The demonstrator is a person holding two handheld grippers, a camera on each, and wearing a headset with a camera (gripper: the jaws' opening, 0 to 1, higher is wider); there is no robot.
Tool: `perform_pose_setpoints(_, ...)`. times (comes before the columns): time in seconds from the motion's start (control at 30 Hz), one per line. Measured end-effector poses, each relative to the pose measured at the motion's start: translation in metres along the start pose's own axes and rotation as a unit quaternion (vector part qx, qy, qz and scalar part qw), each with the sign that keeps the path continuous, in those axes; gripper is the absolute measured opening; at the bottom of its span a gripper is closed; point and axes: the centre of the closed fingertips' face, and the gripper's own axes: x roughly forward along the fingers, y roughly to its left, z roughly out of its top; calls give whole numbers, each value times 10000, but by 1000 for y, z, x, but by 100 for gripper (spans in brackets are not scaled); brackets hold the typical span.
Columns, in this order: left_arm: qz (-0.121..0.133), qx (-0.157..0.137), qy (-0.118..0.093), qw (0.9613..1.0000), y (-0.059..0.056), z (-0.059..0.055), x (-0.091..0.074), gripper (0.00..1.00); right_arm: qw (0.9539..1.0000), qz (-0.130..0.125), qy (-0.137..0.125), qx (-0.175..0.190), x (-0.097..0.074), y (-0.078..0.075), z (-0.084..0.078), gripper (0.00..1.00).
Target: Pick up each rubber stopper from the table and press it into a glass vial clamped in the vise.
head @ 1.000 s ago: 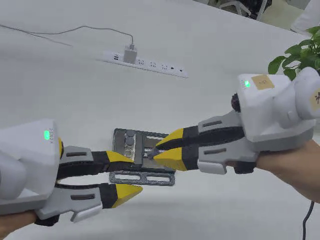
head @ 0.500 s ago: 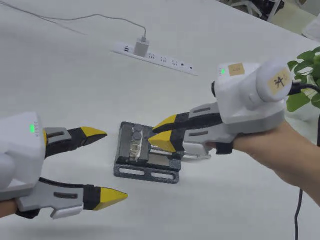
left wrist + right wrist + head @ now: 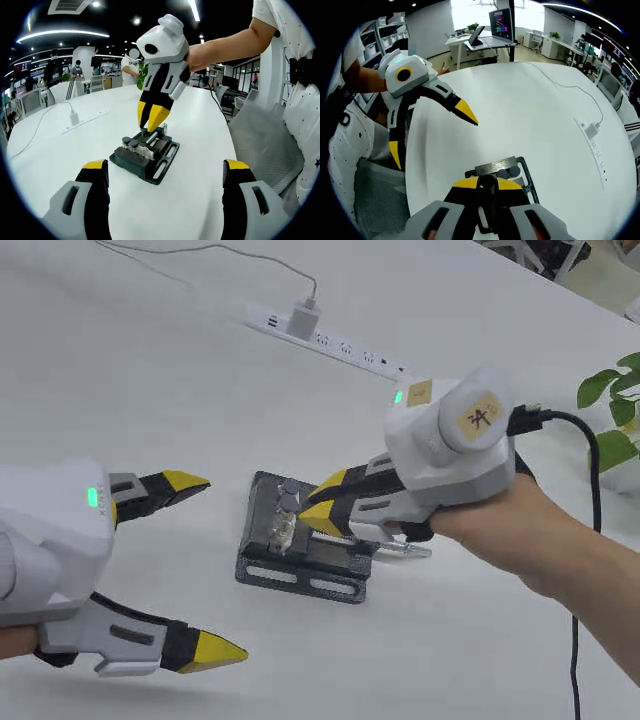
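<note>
left gripper (image 3: 222,565): backed away, jaws wide, empty | right gripper (image 3: 310,506): jaws near-closed, hold unclear, vise (image 3: 300,575) just beneath | right works alone

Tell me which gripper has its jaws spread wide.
The left gripper, nearer the camera, jaws wide apart; on the right gripper they nearly meet at the vise.
</note>
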Motion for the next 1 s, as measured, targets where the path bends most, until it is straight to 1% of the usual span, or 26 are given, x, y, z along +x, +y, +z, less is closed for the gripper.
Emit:
perform_pose_setpoints(0.07,-6,-26,-1,10000,0,-1,1,95,9999,-21,122,-93,5,-1,-3,6)
perform_pose_setpoints(0.3,-33,-68,-29,10000,2,-4,1,95,9996,2,255,-143,16,-2,-7,6)
perform_pose_setpoints(0.53,-32,-122,-59,9999,4,-5,0,95,9993,25,340,-168,20,-3,-9,6)
perform_pose_setpoints(0.83,-42,-153,-84,9998,4,-6,-1,95,9988,41,419,-241,25,-3,-11,6)
perform_pose_setpoints(1.0,-48,-162,-69,9998,4,-8,-1,95,9982,50,478,-355,26,-3,-11,6)
